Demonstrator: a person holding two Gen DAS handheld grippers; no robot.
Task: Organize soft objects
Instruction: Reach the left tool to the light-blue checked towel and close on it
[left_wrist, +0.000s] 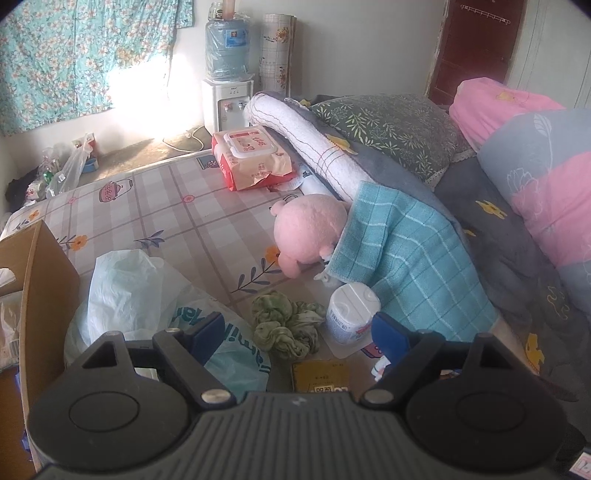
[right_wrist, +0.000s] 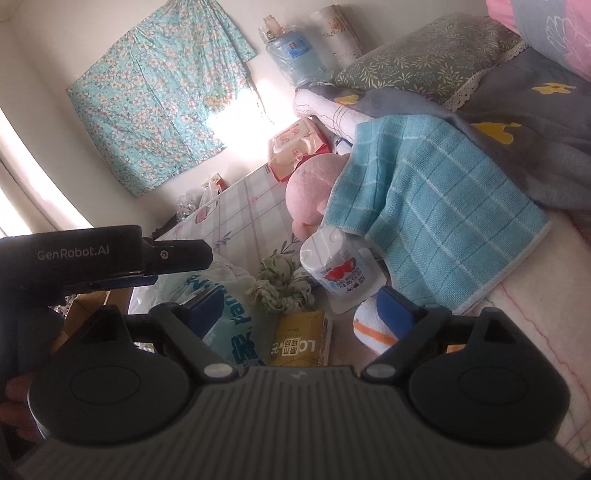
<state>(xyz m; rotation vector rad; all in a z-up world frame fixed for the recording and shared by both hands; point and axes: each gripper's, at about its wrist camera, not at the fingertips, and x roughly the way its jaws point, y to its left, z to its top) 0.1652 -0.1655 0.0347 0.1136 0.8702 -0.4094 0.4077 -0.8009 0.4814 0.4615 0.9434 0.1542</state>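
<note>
Both hand-held grippers, left (left_wrist: 299, 328) and right (right_wrist: 299, 306), are standing wide and empty, so I am judging the crumpled green cloth (left_wrist: 284, 323) the next soft thing to take, low and square across its bunched middle. It is lying on the bed (left_wrist: 207, 225) just ahead of both, between plastic bag (left_wrist: 129, 280) and yogurt cup (left_wrist: 351, 312).

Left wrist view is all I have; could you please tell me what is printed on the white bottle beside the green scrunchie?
Observer: In the right wrist view, the white bottle has red strawberries on its label.
Operator: Thank you. Can you see my left tongs from outside?
Observer: Yes, side-on. They reach in from the left edge, near the plastic bag.
</note>
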